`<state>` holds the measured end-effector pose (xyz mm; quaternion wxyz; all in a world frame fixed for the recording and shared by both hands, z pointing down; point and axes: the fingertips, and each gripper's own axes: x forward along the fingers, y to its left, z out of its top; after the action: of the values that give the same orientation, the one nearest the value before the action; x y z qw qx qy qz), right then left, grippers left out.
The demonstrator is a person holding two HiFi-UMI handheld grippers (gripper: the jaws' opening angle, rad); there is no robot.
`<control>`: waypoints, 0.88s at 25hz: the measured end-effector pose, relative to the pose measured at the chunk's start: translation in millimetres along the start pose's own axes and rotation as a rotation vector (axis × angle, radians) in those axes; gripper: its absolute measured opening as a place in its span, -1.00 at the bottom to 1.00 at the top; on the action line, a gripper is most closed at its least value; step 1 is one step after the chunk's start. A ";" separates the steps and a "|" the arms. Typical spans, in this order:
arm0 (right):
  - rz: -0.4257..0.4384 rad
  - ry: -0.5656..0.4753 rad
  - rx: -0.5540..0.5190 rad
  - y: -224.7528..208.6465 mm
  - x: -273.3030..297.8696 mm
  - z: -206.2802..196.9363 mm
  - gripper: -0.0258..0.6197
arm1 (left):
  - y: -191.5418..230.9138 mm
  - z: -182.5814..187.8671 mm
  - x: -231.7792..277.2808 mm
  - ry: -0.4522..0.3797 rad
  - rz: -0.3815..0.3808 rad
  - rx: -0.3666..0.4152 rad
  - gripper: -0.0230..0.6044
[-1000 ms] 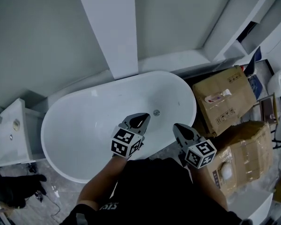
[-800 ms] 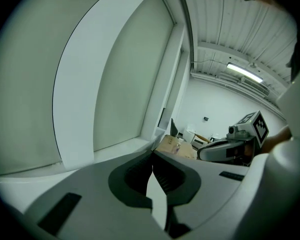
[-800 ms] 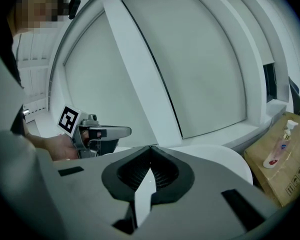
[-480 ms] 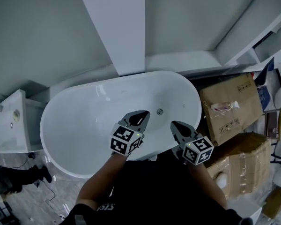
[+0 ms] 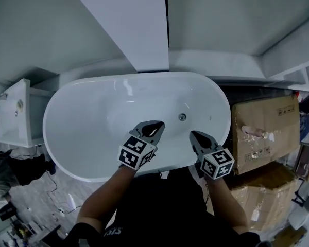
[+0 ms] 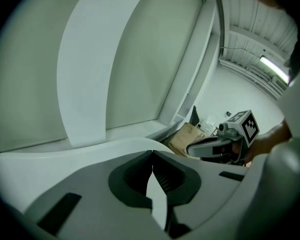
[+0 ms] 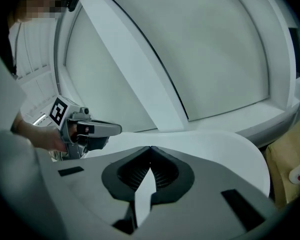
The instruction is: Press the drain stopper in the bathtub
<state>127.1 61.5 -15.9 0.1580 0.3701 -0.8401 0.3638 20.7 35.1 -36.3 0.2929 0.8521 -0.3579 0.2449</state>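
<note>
The drain stopper (image 5: 182, 117) is too small to tell raised or pressed.

Drain stopper (image 5: 182, 117) lies in the bathtub (image 5: 87, 122), toward its right end. Left gripper (image 5: 157, 124) and right gripper (image 5: 193, 135) hang side by side over the near rim. Cardboard boxes (image 5: 265, 130) stand further right.

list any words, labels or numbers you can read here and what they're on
Nothing can be read clearly.
Cardboard box: printed marks, too small to read.
Black shirt: pale print at the bottom edge, blurred.
Marker cubes: square patterns only, no words.
</note>
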 end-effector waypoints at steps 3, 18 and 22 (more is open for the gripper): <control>0.021 0.050 0.008 -14.4 19.3 -12.7 -0.87 | 14.6 -12.8 18.3 0.028 0.018 -0.039 -0.87; 0.009 0.262 0.032 -121.5 162.9 -111.6 -0.87 | 92.3 -112.0 159.1 0.110 -0.015 -0.145 -0.87; 0.005 0.303 0.028 -148.3 212.7 -151.9 -0.87 | 116.3 -157.4 195.6 0.148 -0.032 -0.152 -0.87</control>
<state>92.0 -4.2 275.3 0.2768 0.3110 -0.8024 0.4275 22.3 -16.6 235.6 0.3863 0.8125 -0.3394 0.2746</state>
